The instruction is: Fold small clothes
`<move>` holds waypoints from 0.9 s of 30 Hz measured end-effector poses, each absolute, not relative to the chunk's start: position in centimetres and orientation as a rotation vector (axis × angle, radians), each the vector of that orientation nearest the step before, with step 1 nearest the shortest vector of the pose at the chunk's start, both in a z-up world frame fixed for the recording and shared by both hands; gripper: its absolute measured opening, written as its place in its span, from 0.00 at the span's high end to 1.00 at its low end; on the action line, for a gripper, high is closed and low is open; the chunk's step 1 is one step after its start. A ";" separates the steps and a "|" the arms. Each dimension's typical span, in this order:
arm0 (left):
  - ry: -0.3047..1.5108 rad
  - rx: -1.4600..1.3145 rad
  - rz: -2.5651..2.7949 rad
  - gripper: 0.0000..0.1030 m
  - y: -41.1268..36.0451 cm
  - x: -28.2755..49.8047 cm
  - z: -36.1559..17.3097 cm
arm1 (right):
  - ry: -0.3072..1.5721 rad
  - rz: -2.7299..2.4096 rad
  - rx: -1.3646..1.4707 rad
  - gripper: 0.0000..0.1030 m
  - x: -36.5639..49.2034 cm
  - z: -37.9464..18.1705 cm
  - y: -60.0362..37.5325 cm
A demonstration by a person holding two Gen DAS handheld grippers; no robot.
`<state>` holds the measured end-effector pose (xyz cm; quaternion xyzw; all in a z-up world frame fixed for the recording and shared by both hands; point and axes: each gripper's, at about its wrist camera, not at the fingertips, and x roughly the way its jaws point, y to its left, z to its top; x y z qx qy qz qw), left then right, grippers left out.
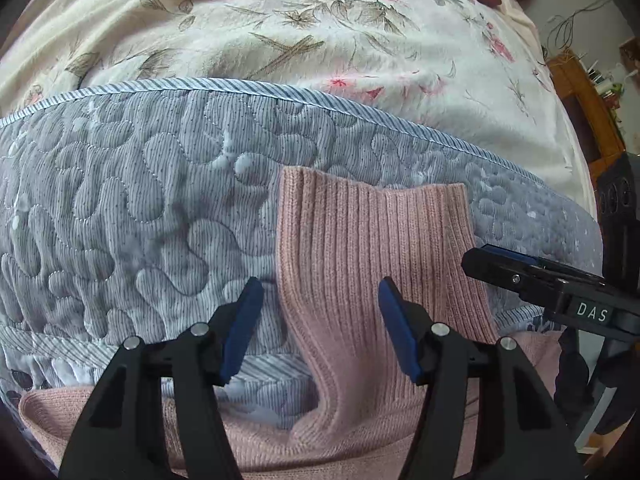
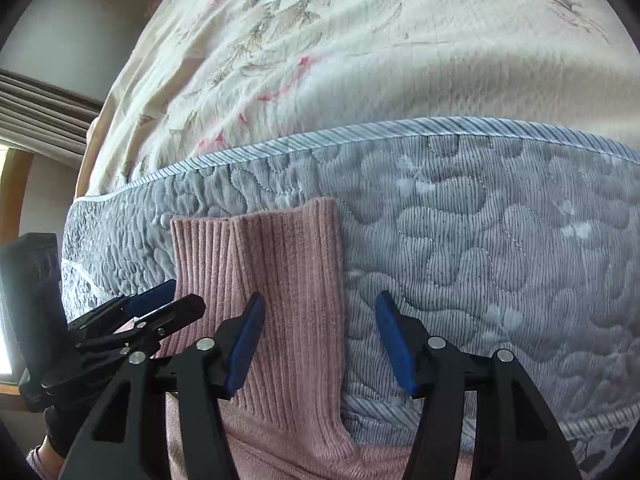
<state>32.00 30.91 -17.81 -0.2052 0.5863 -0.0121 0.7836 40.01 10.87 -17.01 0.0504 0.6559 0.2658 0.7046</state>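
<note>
Item: pink sweater [image 1: 360,248] on grey quilt [image 1: 140,200], ribbed part running straight away from both | left gripper [image 1: 320,328] wide, empty, directly over it, nearer | right gripper [image 2: 320,344] wide, empty, straddling its right edge.

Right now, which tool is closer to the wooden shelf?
Right. The right tool sits on the wooden shelf side of the pink sweater collar; the left tool is farther away, over the collar's other edge.
</note>
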 end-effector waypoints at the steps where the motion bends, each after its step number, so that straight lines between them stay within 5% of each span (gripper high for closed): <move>1: 1.263 -0.442 -0.027 0.51 30.8 32.2 -17.9 | 1.461 0.600 0.121 0.43 40.3 -17.3 11.0; 2: 1.264 -0.438 -0.029 0.55 30.7 32.5 -18.0 | 1.463 0.606 0.127 0.46 40.5 -17.6 11.2; 5: 1.264 -0.412 -0.024 0.75 30.6 32.9 -18.0 | 1.462 0.632 0.109 0.83 41.0 -18.0 11.7; 6: 1.259 -0.412 -0.032 0.87 30.7 33.0 -18.0 | 1.463 0.649 0.122 0.86 41.1 -18.0 11.6; 19: 0.994 -0.478 -0.261 0.94 32.0 25.9 -10.9 | 1.264 0.932 0.223 0.88 35.5 -9.2 5.7; 27: 0.989 -0.409 -0.381 0.93 30.4 17.8 -9.7 | 1.262 1.009 0.091 0.89 27.0 -6.9 3.0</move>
